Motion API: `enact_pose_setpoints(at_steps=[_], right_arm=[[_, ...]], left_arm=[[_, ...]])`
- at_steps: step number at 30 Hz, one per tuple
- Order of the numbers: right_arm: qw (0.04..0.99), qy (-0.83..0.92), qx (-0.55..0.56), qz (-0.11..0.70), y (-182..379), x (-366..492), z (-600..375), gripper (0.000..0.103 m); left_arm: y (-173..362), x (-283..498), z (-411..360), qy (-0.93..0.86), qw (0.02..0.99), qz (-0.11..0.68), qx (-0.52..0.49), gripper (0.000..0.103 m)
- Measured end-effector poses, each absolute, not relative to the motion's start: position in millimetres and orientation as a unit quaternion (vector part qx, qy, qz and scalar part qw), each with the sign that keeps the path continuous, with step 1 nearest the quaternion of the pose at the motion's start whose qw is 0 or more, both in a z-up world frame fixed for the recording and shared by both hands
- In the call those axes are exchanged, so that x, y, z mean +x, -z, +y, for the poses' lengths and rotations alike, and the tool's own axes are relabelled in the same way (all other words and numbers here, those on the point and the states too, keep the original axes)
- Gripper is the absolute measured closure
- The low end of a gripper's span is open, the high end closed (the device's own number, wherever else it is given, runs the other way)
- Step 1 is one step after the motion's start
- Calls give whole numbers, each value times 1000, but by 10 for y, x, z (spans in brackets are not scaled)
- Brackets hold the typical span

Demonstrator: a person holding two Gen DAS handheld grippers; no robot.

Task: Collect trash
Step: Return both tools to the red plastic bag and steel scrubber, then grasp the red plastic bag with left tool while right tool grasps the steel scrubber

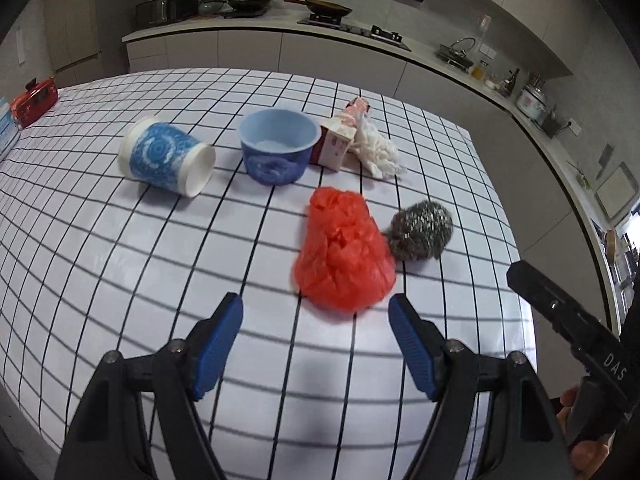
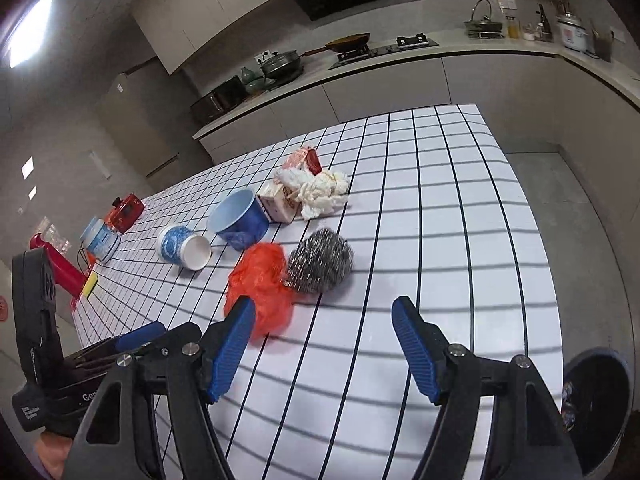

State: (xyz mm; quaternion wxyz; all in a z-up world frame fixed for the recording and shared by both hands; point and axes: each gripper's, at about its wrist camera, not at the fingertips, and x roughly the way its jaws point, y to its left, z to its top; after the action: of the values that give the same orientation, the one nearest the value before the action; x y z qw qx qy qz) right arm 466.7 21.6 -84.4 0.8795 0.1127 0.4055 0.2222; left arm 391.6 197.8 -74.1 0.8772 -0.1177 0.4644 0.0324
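Note:
A crumpled red plastic bag [image 1: 344, 252] [image 2: 260, 284] lies on the checked table just beyond my open left gripper [image 1: 316, 312]. A steel wool ball [image 1: 420, 230] [image 2: 320, 260] sits against its right side. Farther back are a blue paper cup on its side [image 1: 168, 158] [image 2: 184, 246], an upright blue bowl [image 1: 278, 144] [image 2: 240, 218], a small carton [image 1: 336, 144] [image 2: 280, 200] and crumpled white paper [image 1: 378, 148] [image 2: 320, 192]. My right gripper [image 2: 324, 316] hovers open and empty, nearer than the bag and steel wool.
A dark bin [image 2: 596, 404] stands on the floor past the table's right edge. At the table's far left end are a red box [image 1: 36, 98] [image 2: 126, 210], a jar [image 2: 100, 240] and a red bottle [image 2: 60, 264]. Kitchen counters with pans run behind.

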Motion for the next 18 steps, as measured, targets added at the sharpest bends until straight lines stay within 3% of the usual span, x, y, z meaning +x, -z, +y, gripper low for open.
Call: enact_pose_setpoints(at_steps=[18], right_arm=[[869, -208, 104, 438, 1096, 5404, 495, 30]], left_arm=[[1174, 4564, 1934, -22, 860, 501, -94, 27]])
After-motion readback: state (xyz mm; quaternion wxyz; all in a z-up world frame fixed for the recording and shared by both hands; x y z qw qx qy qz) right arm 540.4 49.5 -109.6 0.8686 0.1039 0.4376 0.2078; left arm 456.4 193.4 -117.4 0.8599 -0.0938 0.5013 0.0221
